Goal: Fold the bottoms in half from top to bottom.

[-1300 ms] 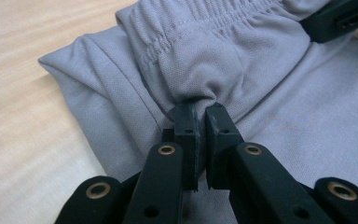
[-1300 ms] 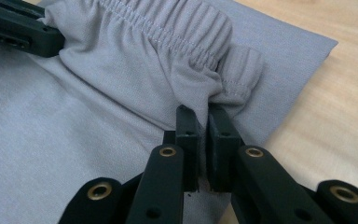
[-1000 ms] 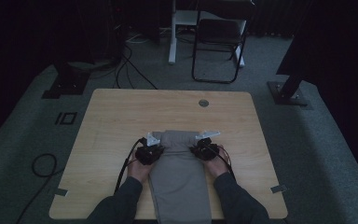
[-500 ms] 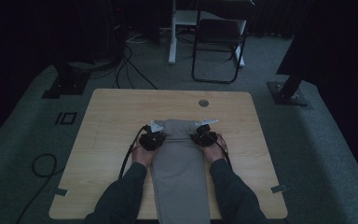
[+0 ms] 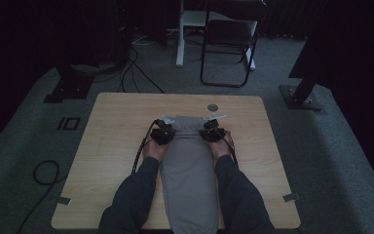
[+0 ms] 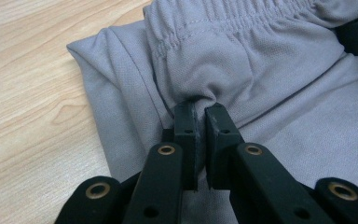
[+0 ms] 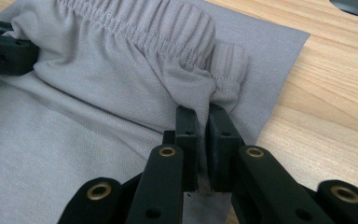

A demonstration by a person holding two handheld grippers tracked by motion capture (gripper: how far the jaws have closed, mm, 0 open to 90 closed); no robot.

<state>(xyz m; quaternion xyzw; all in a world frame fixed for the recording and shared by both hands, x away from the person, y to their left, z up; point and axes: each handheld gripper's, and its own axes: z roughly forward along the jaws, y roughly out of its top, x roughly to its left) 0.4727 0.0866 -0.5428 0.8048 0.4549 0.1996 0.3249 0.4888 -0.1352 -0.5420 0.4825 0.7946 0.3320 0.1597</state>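
A grey knit garment with a gathered elastic waistband [image 5: 189, 165] lies lengthwise down the middle of the pale wooden counter [image 5: 112, 146], in the lower centre of the high view. Its waistband end points toward the far edge; its lower end runs off the near edge at the bottom of the frame, between the person's dark-sleeved forearms [image 5: 136, 195].

Left gripper [image 5: 163, 132]: sits at the left corner of the waistband end, just left of frame centre. In the left gripper view its black jaws are pressed nearly together, pinching a puckered fold of the grey fabric [image 6: 242, 70] just below the elastic band — cloth is bunched between the pads at frame centre. Bare counter shows in the upper left of that view.

Right gripper [image 5: 212, 131]: sits at the right corner of the waistband end, level with the left one. In the right gripper view its jaws are likewise closed on a fold of the fabric [image 7: 121, 116] under the gathered band, near the garment's side edge. Bare counter occupies the right of that view, and the other gripper's black body shows at the upper left edge.

A small round grey disc [image 5: 212, 107] is set in the counter beyond the waistband, apart from the garment. A dark folding chair [image 5: 229, 44] stands on the floor past the far edge, at upper centre.
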